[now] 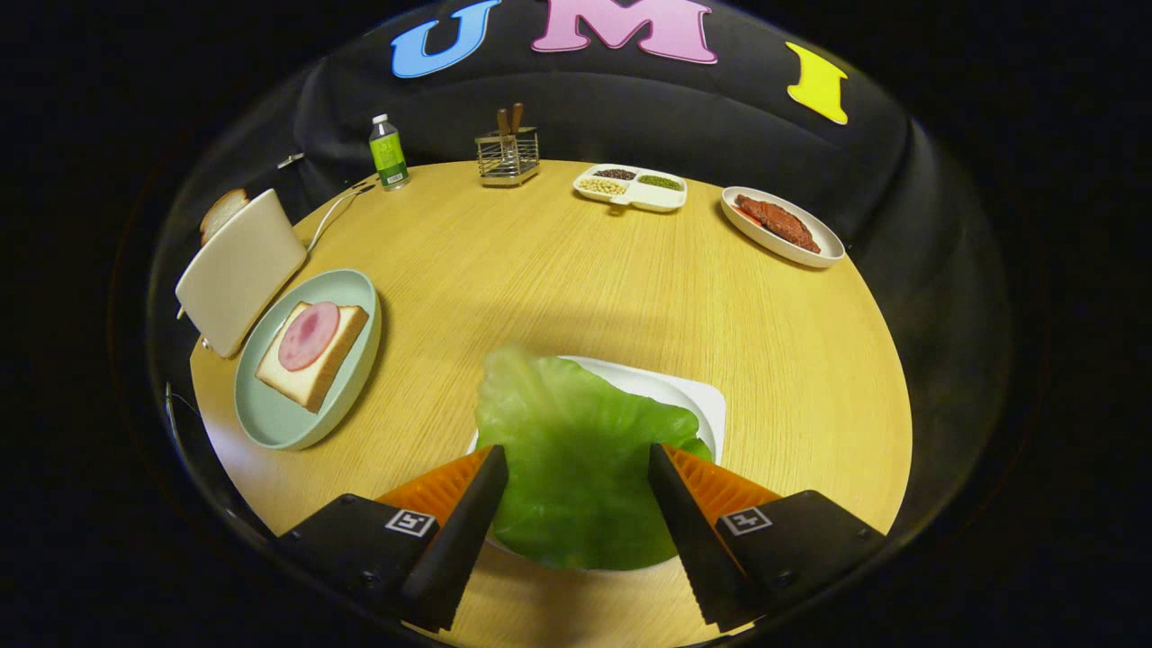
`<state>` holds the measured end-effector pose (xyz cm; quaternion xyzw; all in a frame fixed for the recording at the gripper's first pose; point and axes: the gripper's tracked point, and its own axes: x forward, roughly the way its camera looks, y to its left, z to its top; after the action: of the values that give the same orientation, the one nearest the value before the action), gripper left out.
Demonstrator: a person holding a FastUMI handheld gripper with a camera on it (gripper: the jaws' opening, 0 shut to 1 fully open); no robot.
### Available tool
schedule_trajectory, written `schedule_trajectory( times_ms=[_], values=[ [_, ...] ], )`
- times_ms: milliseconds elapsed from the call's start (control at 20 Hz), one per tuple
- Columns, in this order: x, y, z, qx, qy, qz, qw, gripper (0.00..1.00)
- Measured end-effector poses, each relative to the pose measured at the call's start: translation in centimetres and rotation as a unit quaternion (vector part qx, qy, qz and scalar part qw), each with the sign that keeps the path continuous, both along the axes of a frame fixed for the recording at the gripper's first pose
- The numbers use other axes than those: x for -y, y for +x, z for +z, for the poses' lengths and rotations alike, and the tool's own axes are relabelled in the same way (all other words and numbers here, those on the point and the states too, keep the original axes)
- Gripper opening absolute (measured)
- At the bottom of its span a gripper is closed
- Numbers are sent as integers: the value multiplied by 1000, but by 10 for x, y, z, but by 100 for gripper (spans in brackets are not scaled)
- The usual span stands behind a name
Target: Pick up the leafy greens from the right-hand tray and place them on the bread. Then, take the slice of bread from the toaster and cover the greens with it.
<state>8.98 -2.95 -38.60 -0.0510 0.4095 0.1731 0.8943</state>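
Your fingers [578, 463] stand wide apart either side of the leafy greens [576, 450] on the white tray [693, 396], gripping nothing; close too shallow and the limp leaf may slip before reaching the bread [312, 354].

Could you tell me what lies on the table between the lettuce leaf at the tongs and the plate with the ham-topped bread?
In the gripper view, only bare wooden table separates the lettuce leaf, lying between the open tongs, from the green plate holding the bread.

camera rides the tool [578, 461], looking down close over table [558, 270].
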Motion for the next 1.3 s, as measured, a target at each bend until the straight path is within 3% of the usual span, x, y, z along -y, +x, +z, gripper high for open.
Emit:
schedule_trajectory(
  times_ms=[200, 350, 400, 450, 600, 700, 800, 900, 1300],
  values=[
    [-4, -2, -2, 3, 3, 12, 1000, 97],
    [-1, -1, -1, -1, 7, 0, 1000, 89],
    [-2, -1, 0, -3, 7, 2, 1000, 80],
    [-2, 0, 0, -2, 1, 6, 1000, 81],
    [5, 0, 0, -4, -7, -2, 1000, 50],
    [5, 0, 0, -3, -8, -3, 1000, 24],
    [5, 0, 0, -6, -11, 5, 1000, 22],
    [7, -1, 1, -8, -8, 1, 1000, 9],
    [6, -7, 13, -26, -6, -18, 999, 6]
  ],
)
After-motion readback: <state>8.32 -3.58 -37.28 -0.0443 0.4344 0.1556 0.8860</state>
